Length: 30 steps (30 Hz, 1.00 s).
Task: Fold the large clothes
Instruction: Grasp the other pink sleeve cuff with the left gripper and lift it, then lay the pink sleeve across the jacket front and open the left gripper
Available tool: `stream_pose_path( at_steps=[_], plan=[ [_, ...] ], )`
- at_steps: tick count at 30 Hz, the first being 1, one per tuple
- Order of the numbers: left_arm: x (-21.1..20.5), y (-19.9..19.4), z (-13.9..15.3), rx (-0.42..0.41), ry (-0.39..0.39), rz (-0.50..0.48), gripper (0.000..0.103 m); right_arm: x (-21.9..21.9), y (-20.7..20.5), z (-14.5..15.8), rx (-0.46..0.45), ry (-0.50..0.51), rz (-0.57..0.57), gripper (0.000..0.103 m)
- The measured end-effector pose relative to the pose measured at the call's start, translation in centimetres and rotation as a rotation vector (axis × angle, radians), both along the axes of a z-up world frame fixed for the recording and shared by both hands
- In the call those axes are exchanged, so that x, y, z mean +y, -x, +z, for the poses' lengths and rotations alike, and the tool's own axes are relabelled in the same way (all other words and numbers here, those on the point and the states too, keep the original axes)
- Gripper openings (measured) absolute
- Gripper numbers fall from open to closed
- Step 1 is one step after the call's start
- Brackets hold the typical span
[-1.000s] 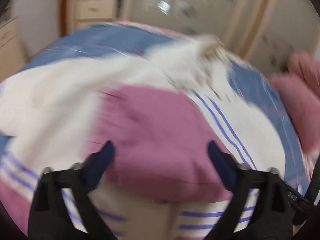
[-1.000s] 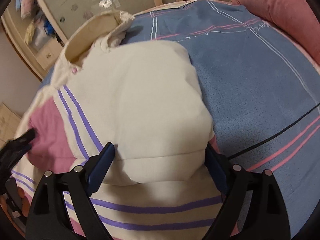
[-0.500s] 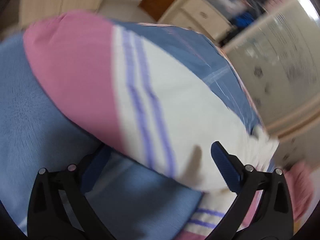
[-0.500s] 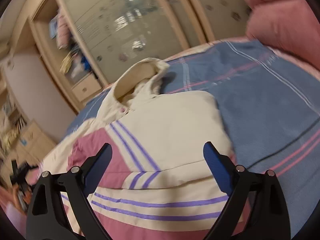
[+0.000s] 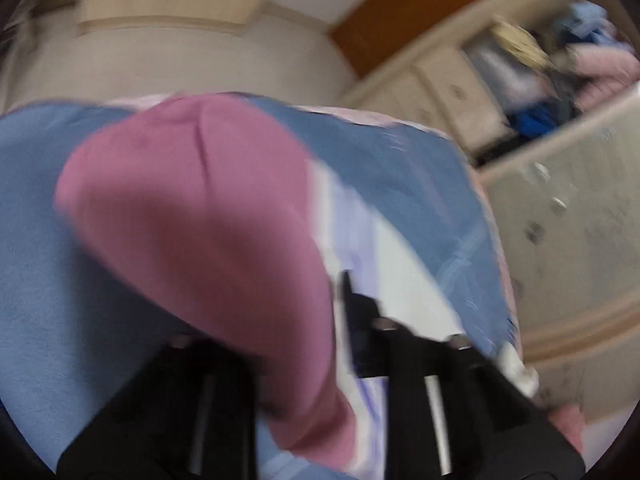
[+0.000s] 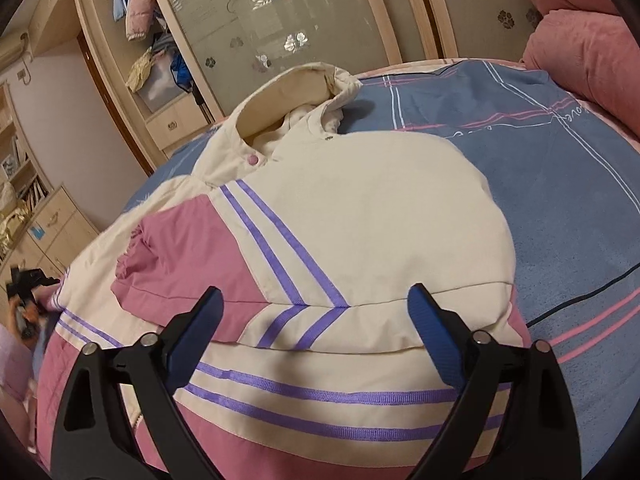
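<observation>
Left wrist view, blurred: the left gripper [image 5: 320, 320] was clamped on the jacket's pink sleeve [image 5: 208, 216], which ran toward 11 o'clock over the blue bedspread [image 5: 36, 280]; right wrist view: the right gripper [image 6: 316, 320] hung with jaws apart above the jacket [image 6: 352, 208], collar [image 6: 296, 96] at 12 o'clock, a pink pillow [image 6: 580, 48] at 2 o'clock.

My jacket [image 6: 360, 216] is cream with pink panels and paired purple stripes; the bedsheet [image 6: 560, 200] blue, lined white and pink; far right, pink pillows [image 6: 580, 52].

1 jacket [image 6: 360, 216], 2 pillows [image 6: 580, 56].
</observation>
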State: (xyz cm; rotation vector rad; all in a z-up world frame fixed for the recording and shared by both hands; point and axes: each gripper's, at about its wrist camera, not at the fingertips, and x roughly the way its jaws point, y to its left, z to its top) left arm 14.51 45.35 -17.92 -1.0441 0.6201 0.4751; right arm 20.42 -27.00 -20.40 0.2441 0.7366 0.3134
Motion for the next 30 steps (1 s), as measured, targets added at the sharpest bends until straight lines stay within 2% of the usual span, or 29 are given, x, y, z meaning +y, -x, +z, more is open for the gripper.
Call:
stream_pose_path(
  at_steps=[3,6,9,12,13,15,17,18,19,20,23,27,30],
  plan=[
    [-3.4,-0.9,3.9,-0.107,-0.060,-0.099,0.010,0.1,0.0,-0.1,0.002,0.004,0.002,0.097],
    [-11.9,-3.0,8.6,-0.193,-0.151,-0.330,0.011,-0.1,0.0,-0.1,0.006,-0.005,-0.002,0.097],
    [-21.2,-5.4,11.6,-0.243,-0.231,-0.584,0.014,-0.4,-0.1,-0.2,0.020,-0.024,-0.007,0.097],
    [-30.6,-7.2,12.9,-0.249,-0.307,-0.834,0.026,-0.8,-0.1,-0.3,0.028,-0.048,-0.009,0.097],
    [-34.4,-7.8,12.8,-0.248,-0.323,-0.945,0.032,-1.1,-0.2,-0.3,0.033,-0.059,-0.010,0.097],
    [-39.9,-7.9,11.9,-0.215,-0.334,-1.087,0.044,-1.3,-0.2,-0.3,0.038,-0.074,-0.011,0.097],
    [-42.9,-7.5,11.2,-0.192,-0.375,-1.145,0.070,-1.7,-0.3,-0.2,0.042,-0.102,-0.013,0.097],
    [-44.0,-7.3,10.9,-0.180,-0.413,-1.151,0.078,-1.9,-0.3,-0.2,0.044,-0.114,-0.014,0.097],
    [-44.7,-7.0,10.8,-0.169,-0.457,-1.145,0.091,-2.3,-0.3,-0.2,0.045,-0.137,-0.015,0.097],
    [-45.0,-6.9,10.8,-0.170,-0.480,-1.146,0.096,-2.5,-0.3,-0.1,0.043,-0.158,-0.014,0.097],
    [-44.2,-6.3,10.5,-0.139,-0.522,-1.111,0.098,-3.4,-0.3,-0.1,0.047,-0.248,-0.001,0.097],
    [-41.0,-7.1,8.6,0.071,-0.653,-0.918,0.098,-3.4,-0.9,0.4,0.092,-0.388,0.043,0.097],
    [-39.6,-7.6,7.4,0.098,-0.643,-0.873,0.098,-1.7,-2.1,2.0,0.117,-0.392,0.073,0.097]
  ],
)
